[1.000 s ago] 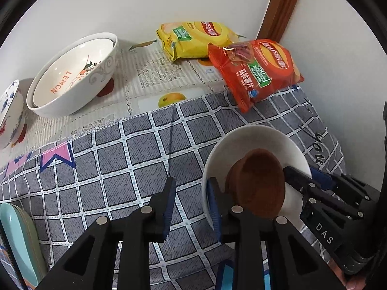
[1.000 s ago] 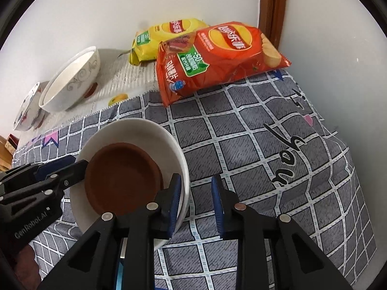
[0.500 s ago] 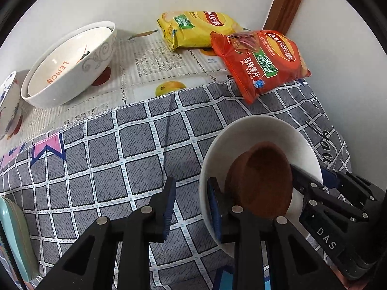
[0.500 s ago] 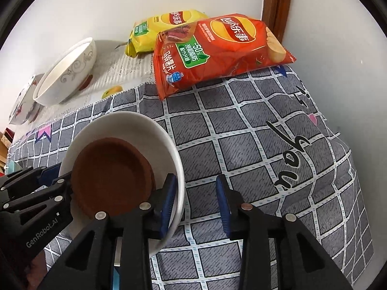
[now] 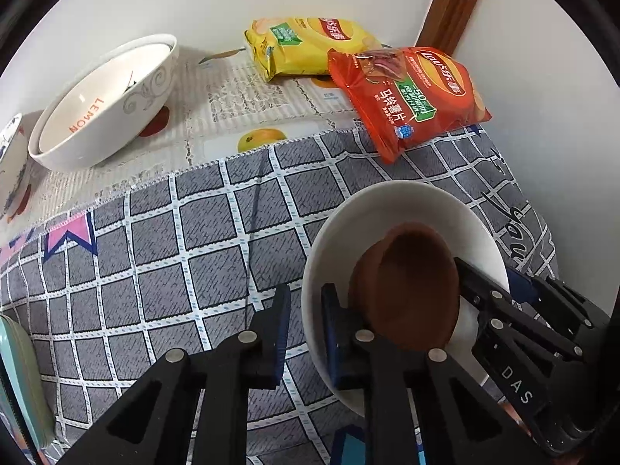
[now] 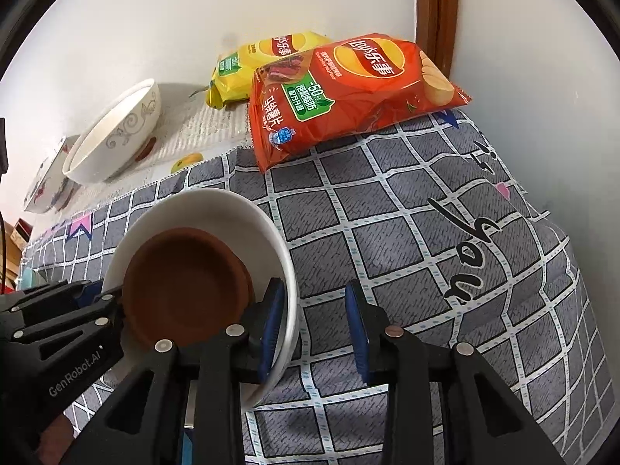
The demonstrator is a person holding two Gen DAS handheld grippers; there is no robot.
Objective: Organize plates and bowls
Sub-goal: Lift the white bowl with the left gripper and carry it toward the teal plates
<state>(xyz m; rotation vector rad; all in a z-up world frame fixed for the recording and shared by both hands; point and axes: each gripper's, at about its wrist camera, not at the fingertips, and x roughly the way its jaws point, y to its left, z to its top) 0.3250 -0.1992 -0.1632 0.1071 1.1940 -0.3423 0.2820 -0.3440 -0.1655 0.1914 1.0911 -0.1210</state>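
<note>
Pinching in tighter than a second ago with the left gripper (image 5: pixel 306 329), jaws having just been closing and now nearly together on the near-left rim of the white bowl (image 5: pixel 407 209), one pad outside the wall and one inside. Easing wider than before with the right gripper (image 6: pixel 314 310) (jaws having just been opening), straddling the opposite rim with one finger inside the bowl and the other standing clear of the wall, a plain gap showing, so not clamping. Carrying a brown bowl (image 5: pixel 410 290) inside the white one, leaning on its edge against the inner wall rather than sitting flat. Holding the white bowl tilted above the grey checked cloth (image 5: pixel 193 252), toward its right-hand side; whether the underside is touching the cloth is not possible to tell. Lying well beyond, past the cloth's stitched edge — a big white bowl lettered LEMON (image 5: pixel 97 108) over on the left near the wall. Sitting just beside that, at the picture's edge, a smaller patterned bowl (image 5: pixel 11 162). Resting at the far right corner, a red crisp bag (image 5: pixel 410 97) overlapping a yellow crisp bag (image 5: pixel 310 46).
</note>
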